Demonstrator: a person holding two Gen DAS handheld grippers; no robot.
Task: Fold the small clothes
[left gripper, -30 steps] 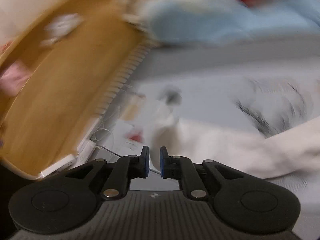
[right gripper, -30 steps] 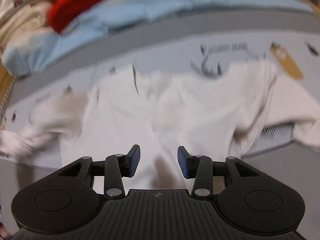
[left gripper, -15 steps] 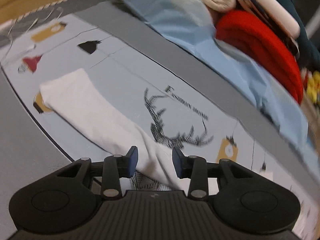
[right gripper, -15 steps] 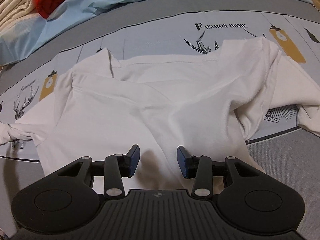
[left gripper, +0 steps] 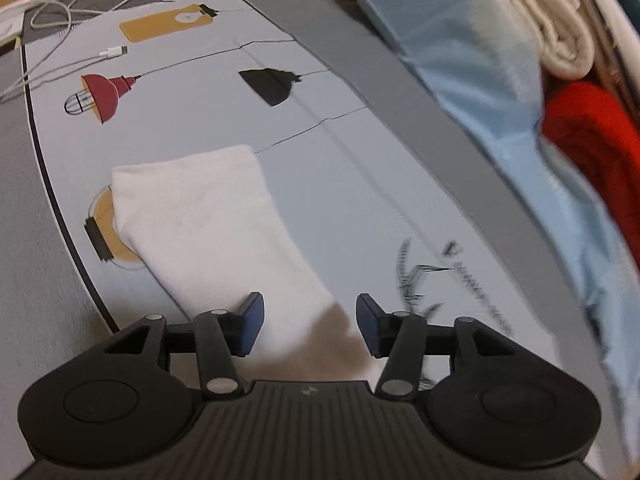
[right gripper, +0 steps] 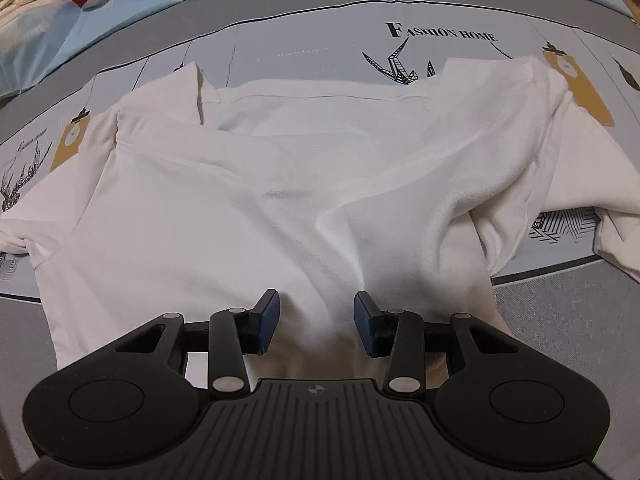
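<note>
Right, I have both grippers parked over a white long-sleeved top spread on the printed bed sheet, and neither is holding anything. My left gripper has its jaws spread, with one sleeve running away from between the blue pads toward 11 o'clock; the cuff end lies flat over a yellow tag print, well short of the white charging cable at the far 10 o'clock corner. My right gripper is also spread wide, hovering at the near edge of the top's body, which fills the view from 9 to 3 o'clock. The far edge lies straight across at 12 o'clock under the "Fashion Home" lettering, and the other sleeve bunches in a fold at 2 o'clock.

The relation that matters: the sleeve's long axis lines up almost with my left jaws' reach, so the cloth sits lengthwise in the gap instead of crossing it. The left gripper is the nearer one to that sleeve. I judge I would need to drop onto an edge to pinch and carry the sleeve inward over the body. A pale blue blanket and red folded knitwear lie at 2 o'clock, clear of the work.
</note>
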